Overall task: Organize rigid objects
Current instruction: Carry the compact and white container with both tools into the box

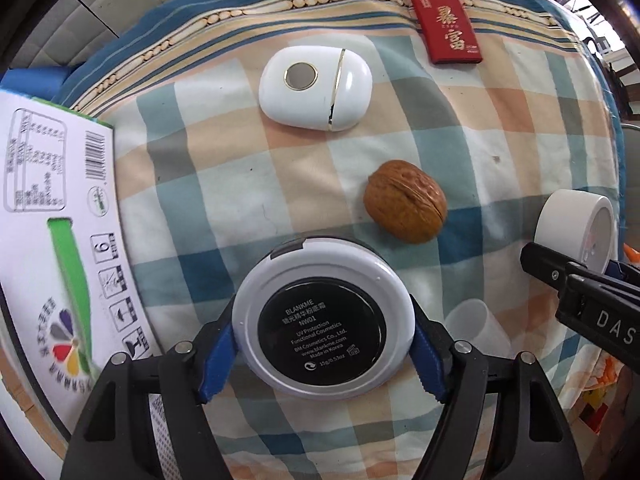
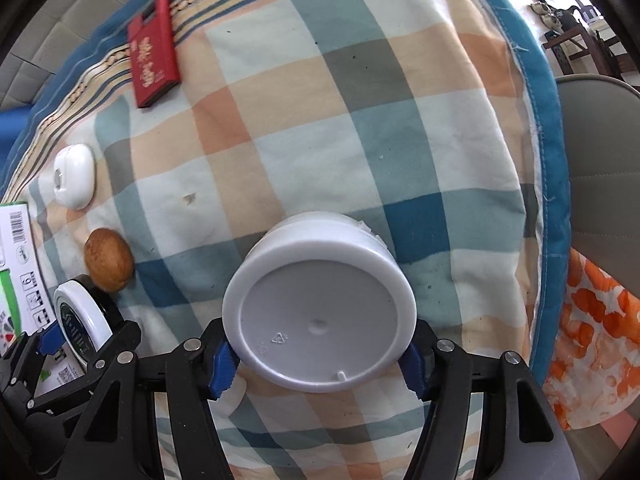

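My left gripper [image 1: 322, 354] is shut on a round white cosmetic compact [image 1: 323, 320] with a black label, held above the checked cloth. My right gripper [image 2: 318, 354] is shut on a white plastic jar [image 2: 320, 300], bottom towards the camera; the jar also shows at the right of the left wrist view [image 1: 576, 228]. On the cloth lie a walnut [image 1: 405, 201], a white oval case [image 1: 316, 88] and a red flat box [image 1: 444, 20]. In the right wrist view the walnut [image 2: 108, 260], the oval case [image 2: 75, 176], the red box [image 2: 153, 51] and the compact [image 2: 82, 322] are at the left.
A white printed cardboard box [image 1: 52, 240] stands along the left edge of the checked cloth [image 1: 224, 184]. A small white cylinder [image 1: 476, 326] lies under the grippers. A grey chair [image 2: 600, 168] and an orange patterned fabric [image 2: 592, 336] are past the cloth's right edge.
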`<state>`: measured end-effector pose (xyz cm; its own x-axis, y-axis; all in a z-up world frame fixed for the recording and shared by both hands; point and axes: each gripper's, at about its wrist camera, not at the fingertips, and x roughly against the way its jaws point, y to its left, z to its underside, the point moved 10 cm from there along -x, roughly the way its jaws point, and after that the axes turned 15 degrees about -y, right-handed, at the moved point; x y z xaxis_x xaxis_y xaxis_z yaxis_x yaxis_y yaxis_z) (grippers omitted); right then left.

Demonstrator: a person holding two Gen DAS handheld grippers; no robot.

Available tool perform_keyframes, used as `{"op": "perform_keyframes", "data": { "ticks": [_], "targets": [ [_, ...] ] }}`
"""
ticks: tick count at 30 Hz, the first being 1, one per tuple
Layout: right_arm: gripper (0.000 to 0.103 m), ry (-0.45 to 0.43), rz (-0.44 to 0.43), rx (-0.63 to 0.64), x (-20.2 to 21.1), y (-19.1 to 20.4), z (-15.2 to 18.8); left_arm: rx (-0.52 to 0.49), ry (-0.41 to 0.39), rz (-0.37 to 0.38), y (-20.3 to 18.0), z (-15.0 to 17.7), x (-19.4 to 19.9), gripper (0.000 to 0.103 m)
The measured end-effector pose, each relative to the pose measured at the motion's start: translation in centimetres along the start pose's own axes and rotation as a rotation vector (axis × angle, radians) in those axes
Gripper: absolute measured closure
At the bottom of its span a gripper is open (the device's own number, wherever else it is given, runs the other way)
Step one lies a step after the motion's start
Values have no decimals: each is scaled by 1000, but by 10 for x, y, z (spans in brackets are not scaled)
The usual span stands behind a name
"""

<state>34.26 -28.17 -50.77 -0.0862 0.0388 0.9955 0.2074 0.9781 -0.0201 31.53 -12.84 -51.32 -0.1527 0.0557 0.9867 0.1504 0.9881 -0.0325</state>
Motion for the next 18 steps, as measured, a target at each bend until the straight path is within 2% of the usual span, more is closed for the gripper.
{"op": "perform_keyframes", "data": {
  "ticks": [6, 11, 18],
  "targets": [
    [36, -61, -36, 27, 35, 13, 10, 25, -68, 34, -4, 7, 35, 30],
    [36, -123, -65, 56, 73, 29, 15, 16, -156, 58, -4, 7, 81, 30],
    [36, -211, -127, 103, 134, 49, 27, 17, -280, 85, 30, -10, 156, 30]
  ]
}}
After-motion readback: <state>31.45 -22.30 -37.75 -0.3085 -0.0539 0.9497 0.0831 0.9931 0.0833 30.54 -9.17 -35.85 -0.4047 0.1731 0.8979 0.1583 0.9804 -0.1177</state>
